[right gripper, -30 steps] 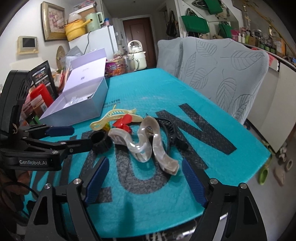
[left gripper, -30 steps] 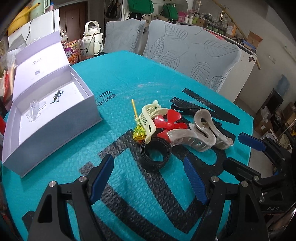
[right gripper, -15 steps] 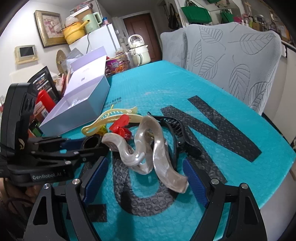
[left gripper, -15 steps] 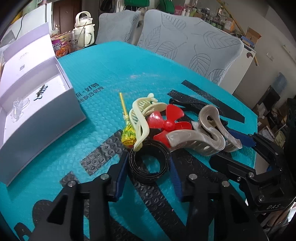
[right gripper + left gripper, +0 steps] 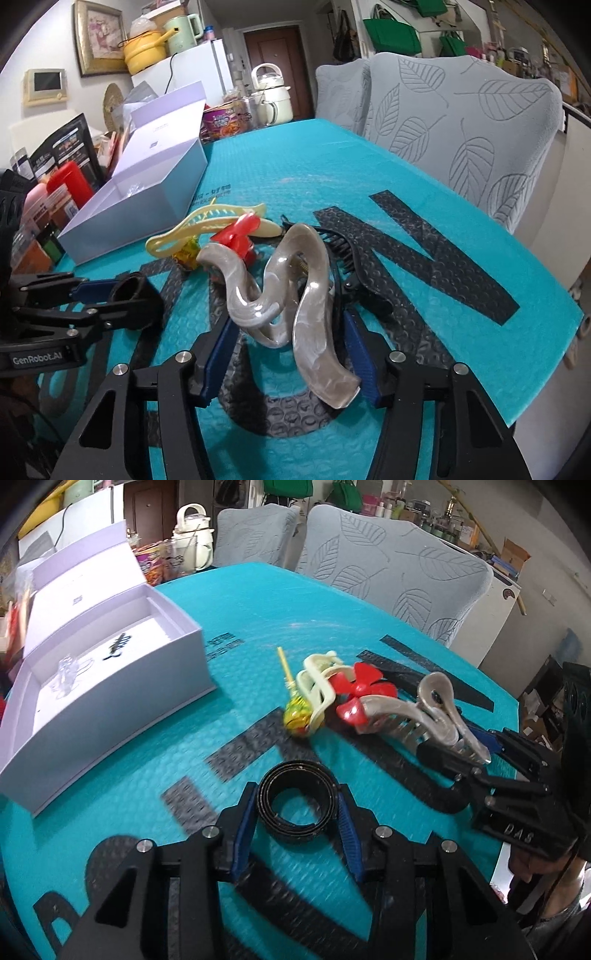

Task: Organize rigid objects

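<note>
My left gripper (image 5: 297, 801) is shut on a black ring (image 5: 297, 806), holding it a little apart from the pile on the teal mat. The pile holds a lollipop (image 5: 295, 720), a cream hair claw (image 5: 317, 686), a red propeller (image 5: 360, 694), a grey marbled hair claw (image 5: 280, 295) and a black claw clip (image 5: 347, 258). My right gripper (image 5: 290, 339) straddles the grey claw; its jaws are closing, and the blue pads (image 5: 221, 343) meet the claw's sides. The open white box (image 5: 166, 672) at the left holds a clear item (image 5: 66, 672) and a small black clip (image 5: 118, 646).
Two grey leaf-patterned chairs (image 5: 399, 576) stand behind the table. A kettle (image 5: 192, 539), snack cups and bottles crowd the far left corner beyond the box. The table's edge (image 5: 546, 362) runs close on the right of the right gripper.
The left jaws closed on the black ring and drew it away from the pile. The right gripper came in around the grey claw and its jaws narrowed.
</note>
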